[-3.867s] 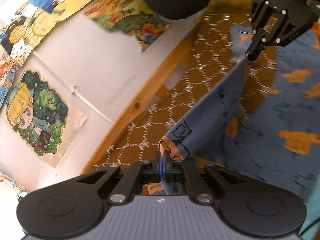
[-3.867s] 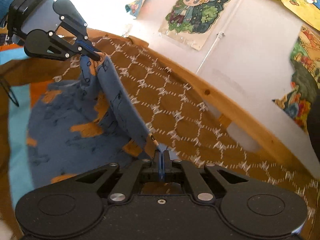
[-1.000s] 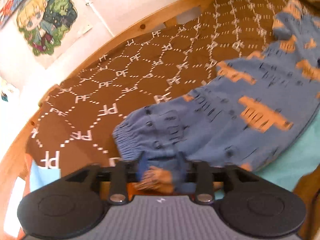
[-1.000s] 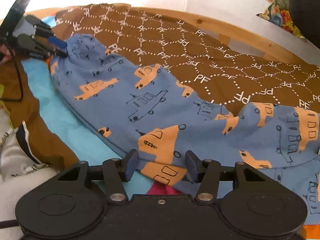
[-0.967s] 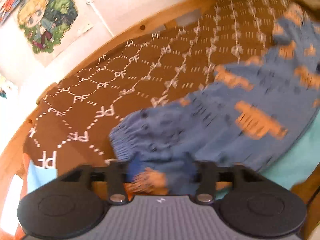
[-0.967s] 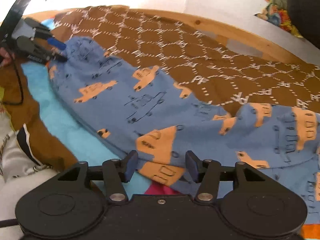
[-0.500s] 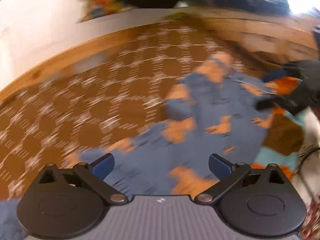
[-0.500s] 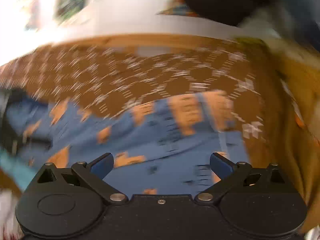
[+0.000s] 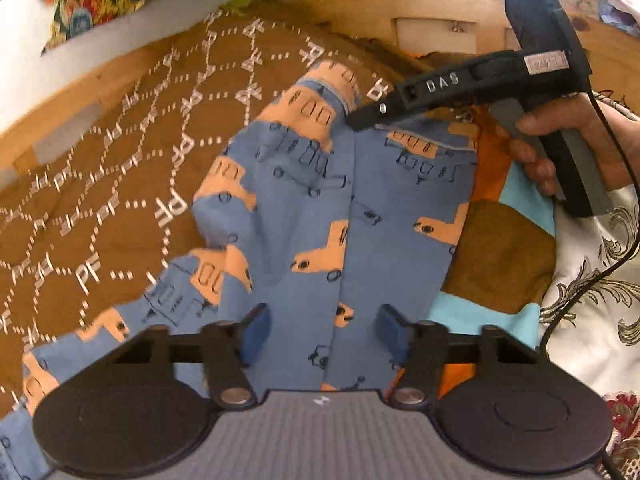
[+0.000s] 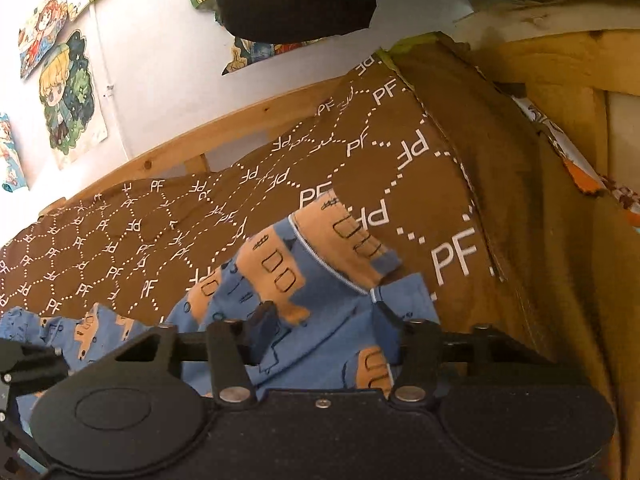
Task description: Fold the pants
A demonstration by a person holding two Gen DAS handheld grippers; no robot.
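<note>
The blue pants (image 9: 304, 208) with orange vehicle prints lie on a brown patterned blanket (image 9: 112, 184), legs folded side by side. My left gripper (image 9: 324, 330) is open and straddles the cloth near its lower part. My right gripper (image 9: 352, 120) shows at the far leg ends, its tip on the hem. In the right wrist view the pants (image 10: 320, 280) lie under my right gripper (image 10: 324, 326), which is open over the leg cuffs. The left gripper's body (image 10: 24, 364) shows at the left edge.
A wooden bed frame (image 10: 224, 128) runs behind the blanket, with a white wall and posters (image 10: 68, 92) beyond. A light-blue and brown patchwork cover (image 9: 500, 256) and a white floral cloth (image 9: 592, 288) lie right of the pants. A black cable (image 9: 600, 272) trails from the right gripper.
Both grippers have let go of the pants and swung toward the leg ends. Their jaws have narrowed since half a second ago and now sit over the cloth.
</note>
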